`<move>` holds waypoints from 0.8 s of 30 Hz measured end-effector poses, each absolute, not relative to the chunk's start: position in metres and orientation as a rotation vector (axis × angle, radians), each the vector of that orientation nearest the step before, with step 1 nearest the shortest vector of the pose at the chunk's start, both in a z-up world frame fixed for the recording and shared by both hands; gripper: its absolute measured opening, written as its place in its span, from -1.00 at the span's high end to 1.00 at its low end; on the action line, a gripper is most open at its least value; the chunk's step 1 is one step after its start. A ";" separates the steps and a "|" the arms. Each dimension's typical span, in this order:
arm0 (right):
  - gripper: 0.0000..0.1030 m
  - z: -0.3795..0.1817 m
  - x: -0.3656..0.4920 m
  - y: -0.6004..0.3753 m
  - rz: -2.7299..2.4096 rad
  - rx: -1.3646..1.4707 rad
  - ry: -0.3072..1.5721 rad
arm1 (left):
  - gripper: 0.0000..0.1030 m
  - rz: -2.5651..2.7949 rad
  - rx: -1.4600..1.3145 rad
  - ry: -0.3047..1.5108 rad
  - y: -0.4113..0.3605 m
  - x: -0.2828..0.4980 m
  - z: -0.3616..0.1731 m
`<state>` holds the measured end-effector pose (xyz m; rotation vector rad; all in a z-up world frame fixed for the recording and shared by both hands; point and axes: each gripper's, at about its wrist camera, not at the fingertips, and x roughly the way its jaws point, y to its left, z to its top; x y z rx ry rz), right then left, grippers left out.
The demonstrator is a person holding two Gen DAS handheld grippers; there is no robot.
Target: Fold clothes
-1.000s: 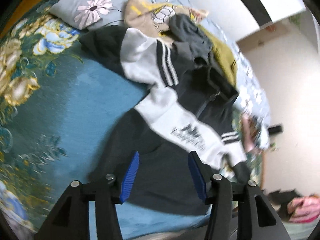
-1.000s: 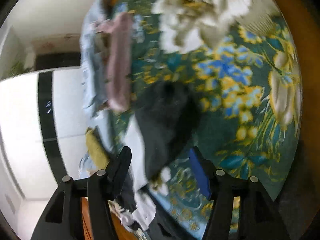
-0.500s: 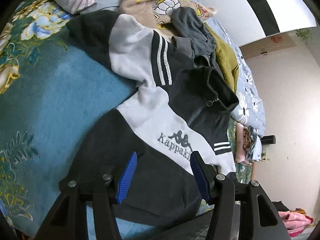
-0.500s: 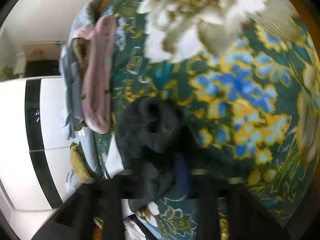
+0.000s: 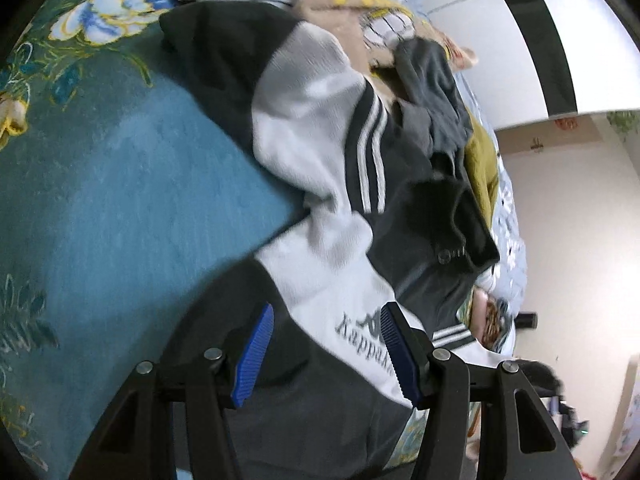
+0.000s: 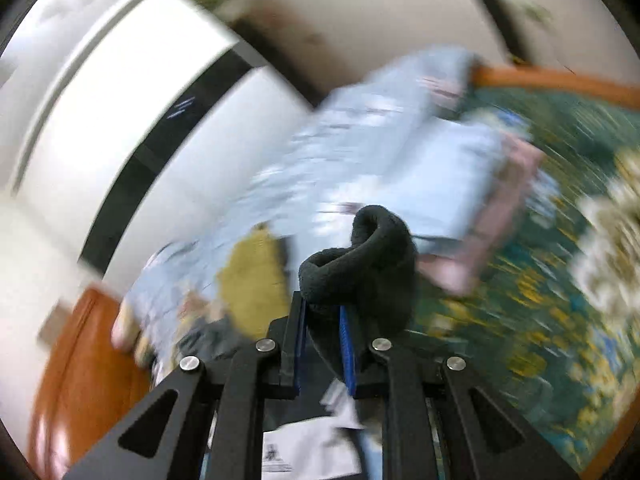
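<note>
Right wrist view: right gripper (image 6: 322,344) closing on the jacket's black cuff (image 6: 360,264), sleeve fold starting. Left gripper (image 5: 326,354) gapes empty above the jacket (image 5: 320,216) on the bedspread (image 5: 120,200); next, carry the cuff across.

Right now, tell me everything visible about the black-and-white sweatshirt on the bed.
The sweatshirt is fleecy, black and white, with a grey chest logo, a zip collar and white sleeve stripes. It lies rumpled on the teal floral bedspread, one sleeve against the clothes pile. The right claw is closing on its black cuff, lifted.
</note>
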<state>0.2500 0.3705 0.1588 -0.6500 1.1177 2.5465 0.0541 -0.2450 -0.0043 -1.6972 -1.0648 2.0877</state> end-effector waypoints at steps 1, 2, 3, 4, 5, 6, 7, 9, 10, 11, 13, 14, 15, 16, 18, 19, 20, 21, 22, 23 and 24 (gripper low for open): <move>0.69 0.169 0.234 0.353 2.605 -0.661 1.083 | -0.17 2.093 -1.688 -1.089 -0.250 0.050 -0.006; 0.69 0.176 0.216 0.334 2.661 -0.682 1.053 | -0.17 2.099 -1.676 -1.116 -0.254 0.046 -0.008; 0.69 0.179 0.199 0.316 2.705 -0.709 1.040 | -0.17 2.108 -1.668 -1.144 -0.260 0.042 -0.010; 0.69 0.179 0.182 0.297 2.747 -0.746 1.029 | -0.17 2.120 -1.662 -1.172 -0.266 0.039 -0.013; 0.69 0.175 0.164 0.276 2.784 -0.797 1.011 | -0.17 2.131 -1.658 -1.193 -0.271 0.036 -0.015; 0.69 0.169 0.146 0.255 2.810 -0.860 0.986 | -0.18 2.141 -1.656 -1.211 -0.276 0.034 -0.017; 0.69 0.160 0.129 0.235 2.825 -0.928 0.957 | -0.18 2.153 -1.655 -1.230 -0.282 0.032 -0.020; 0.69 0.138 0.098 0.196 2.847 -1.065 0.919 | -0.18 2.172 -1.653 -1.268 -0.295 0.028 -0.025; 0.69 0.127 0.086 0.182 2.852 -1.119 0.927 | -0.18 2.180 -1.654 -1.284 -0.300 0.028 -0.028; 0.69 0.116 0.075 0.168 2.854 -1.171 0.937 | -0.19 2.193 -1.653 -1.296 -0.306 0.027 -0.030; 0.69 0.095 0.057 0.142 2.849 -1.258 0.965 | -0.19 2.221 -1.653 -1.306 -0.317 0.026 -0.034; 0.69 0.086 0.050 0.131 2.846 -1.292 0.958 | -0.19 2.232 -1.651 -1.314 -0.321 0.025 -0.036; 0.69 0.078 0.042 0.120 2.843 -1.326 0.950 | -0.19 2.240 -1.647 -1.326 -0.325 0.024 -0.038; 0.69 0.069 0.035 0.109 2.839 -1.361 0.943 | -0.19 2.246 -1.642 -1.340 -0.330 0.022 -0.041; 0.69 0.051 0.020 0.089 2.828 -1.426 0.915 | -0.19 2.256 -1.625 -1.382 -0.338 0.017 -0.045; 0.69 0.042 0.015 0.081 2.817 -1.451 0.866 | -0.20 2.261 -1.615 -1.404 -0.342 0.015 -0.046; 0.69 0.033 0.010 0.074 2.801 -1.480 0.826 | -0.20 2.265 -1.604 -1.422 -0.346 0.011 -0.048; 0.69 0.021 0.006 0.069 2.776 -1.519 0.802 | -0.20 2.272 -1.591 -1.434 -0.350 0.008 -0.049; 0.68 0.010 0.003 0.065 2.750 -1.555 0.785 | -0.20 2.281 -1.575 -1.448 -0.354 0.004 -0.049; 0.66 0.001 0.001 0.062 2.723 -1.586 0.783 | -0.20 2.292 -1.553 -1.466 -0.358 0.000 -0.050; 0.64 -0.009 -0.001 0.058 2.696 -1.618 0.779 | -0.21 2.296 -1.528 -1.492 -0.362 -0.004 -0.052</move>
